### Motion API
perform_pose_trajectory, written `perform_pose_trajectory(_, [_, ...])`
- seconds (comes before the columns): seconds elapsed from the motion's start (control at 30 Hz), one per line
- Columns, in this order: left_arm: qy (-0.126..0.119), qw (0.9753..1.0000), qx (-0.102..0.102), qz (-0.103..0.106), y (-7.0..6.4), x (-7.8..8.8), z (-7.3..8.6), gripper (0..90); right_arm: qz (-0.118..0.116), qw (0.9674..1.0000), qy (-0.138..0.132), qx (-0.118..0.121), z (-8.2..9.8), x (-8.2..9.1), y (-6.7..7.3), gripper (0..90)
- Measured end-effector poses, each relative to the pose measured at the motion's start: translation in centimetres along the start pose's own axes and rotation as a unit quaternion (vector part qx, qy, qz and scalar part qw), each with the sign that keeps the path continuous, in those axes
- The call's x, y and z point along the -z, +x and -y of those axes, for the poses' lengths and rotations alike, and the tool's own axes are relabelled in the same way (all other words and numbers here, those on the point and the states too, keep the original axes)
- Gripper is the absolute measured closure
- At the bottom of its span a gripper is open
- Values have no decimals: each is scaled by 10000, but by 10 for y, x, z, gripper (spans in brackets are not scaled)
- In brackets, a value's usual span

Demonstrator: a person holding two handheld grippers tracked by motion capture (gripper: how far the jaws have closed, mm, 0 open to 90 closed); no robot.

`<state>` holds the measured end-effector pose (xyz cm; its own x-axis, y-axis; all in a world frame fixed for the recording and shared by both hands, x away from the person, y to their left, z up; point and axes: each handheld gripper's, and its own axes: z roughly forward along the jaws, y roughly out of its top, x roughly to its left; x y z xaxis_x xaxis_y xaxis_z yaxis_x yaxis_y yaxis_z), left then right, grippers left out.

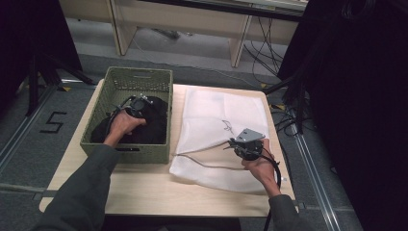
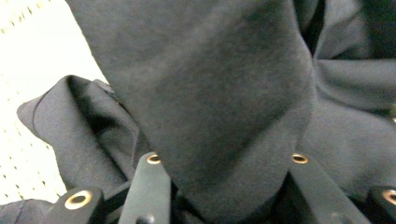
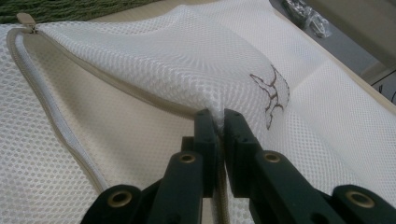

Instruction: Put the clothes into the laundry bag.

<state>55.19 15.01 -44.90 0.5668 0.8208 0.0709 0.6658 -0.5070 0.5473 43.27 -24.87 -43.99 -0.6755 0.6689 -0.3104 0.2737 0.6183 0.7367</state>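
On wooden table [image 1: 144, 185], right tool [image 3: 219, 122] clamping lengthwise mesh bag [image 1: 219, 122]; left tool [image 2: 224, 161] gripping dark garment [image 2: 219, 84].

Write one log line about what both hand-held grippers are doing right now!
left hand-held gripper: shut on black garment in green basket | right hand-held gripper: shut on white mesh bag, top layer lifted

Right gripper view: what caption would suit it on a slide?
Right gripper pinches the top layer of a white mesh laundry bag, lifting its zippered mouth open.
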Motion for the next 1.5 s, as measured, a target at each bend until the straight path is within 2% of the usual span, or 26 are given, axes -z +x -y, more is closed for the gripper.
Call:
perform_pose_trajectory(0.1, [-301,9995,-5,-37,0,15,-6,674,-16,10000,17,-30,0,0,0,851])
perform_pose_trajectory(0.17, [-482,9987,39,-156,1,25,-9,675,-2,10000,7,-26,0,0,0,852])
perform_pose_trajectory(0.23, [-612,9980,144,-76,6,37,-14,676,14,10000,-2,-24,-1,1,0,852])
perform_pose_trajectory(0.27, [-683,9975,153,-128,7,41,-15,676,14,10000,-2,-24,-1,1,0,852])
perform_pose_trajectory(0.33, [-909,9955,238,-87,11,58,-21,676,22,10000,-18,-9,-1,0,0,852])
perform_pose_trajectory(0.4, [-1022,9944,264,-46,13,68,-25,676,11,10000,-10,-3,-1,0,0,852])
perform_pose_trajectory(0.47, [-1252,9917,279,-71,15,82,-30,675,-18,10000,8,31,-1,1,-1,852])
perform_pose_trajectory(0.5, [-1225,9921,252,-70,15,89,-31,675,-18,10000,8,31,-1,1,-1,852])
perform_pose_trajectory(0.57, [-1355,9905,226,-74,15,105,-35,675,17,10000,-36,12,-1,1,-1,852])
perform_pose_trajectory(0.6, [-1325,9909,232,-9,15,111,-36,675,17,10000,-36,12,-1,1,-1,852])
perform_pose_trajectory(0.63, [-1418,9896,229,-6,15,119,-37,675,15,10000,-33,9,-1,1,-1,852])
perform_pose_trajectory(0.7, [-1465,9890,165,90,13,131,-40,674,12,10000,-15,13,-1,1,-1,852])
perform_pose_trajectory(0.77, [-1538,9880,50,165,8,144,-41,674,12,10000,-19,-54,-2,2,-1,852])
perform_pose_trajectory(0.83, [-1668,9857,-20,239,1,157,-40,674,38,9999,-77,-51,-2,2,-2,852])
perform_pose_trajectory(0.87, [-1736,9844,-33,297,-2,164,-39,674,33,10000,-57,-65,-2,2,-2,852])
perform_pose_trajectory(0.9, [-1874,9817,-45,345,-6,173,-37,674,1,9999,-14,-104,-2,3,-2,852])
perform_pose_trajectory(1.07, [-2041,9767,-263,604,-21,209,-29,674,41,9999,-92,-109,-1,2,-3,852])
perform_pose_trajectory(1.17, [-2109,9738,-463,715,-35,224,-23,673,57,9999,-97,-94,-2,2,-3,852])
perform_pose_trajectory(1.2, [-2235,9707,-497,734,-44,228,-20,673,66,9999,-93,-122,-2,2,-3,852])
perform_pose_trajectory(1.23, [-2255,9691,-565,819,-50,231,-17,673,7,9998,-20,-179,-3,3,-3,852])
perform_pose_trajectory(1.3, [-2413,9632,-511,1065,-62,230,-12,673,51,9998,-35,-190,-3,4,-3,852])
perform_pose_trajectory(1.37, [-2376,9609,-616,1280,-74,226,-7,673,70,9998,-55,-168,-3,3,-3,852])
perform_pose_trajectory(1.4, [-2402,9592,-681,1329,-83,222,-3,672,61,9998,-58,-161,-3,3,-3,853])
perform_pose_trajectory(1.47, [-2334,9576,-890,1433,-98,216,0,671,-5,9997,7,-253,-3,4,-2,853])
perform_pose_trajectory(1.5, [-2348,9567,-942,1439,-106,213,1,671,41,9999,-60,-155,-4,3,-4,852])
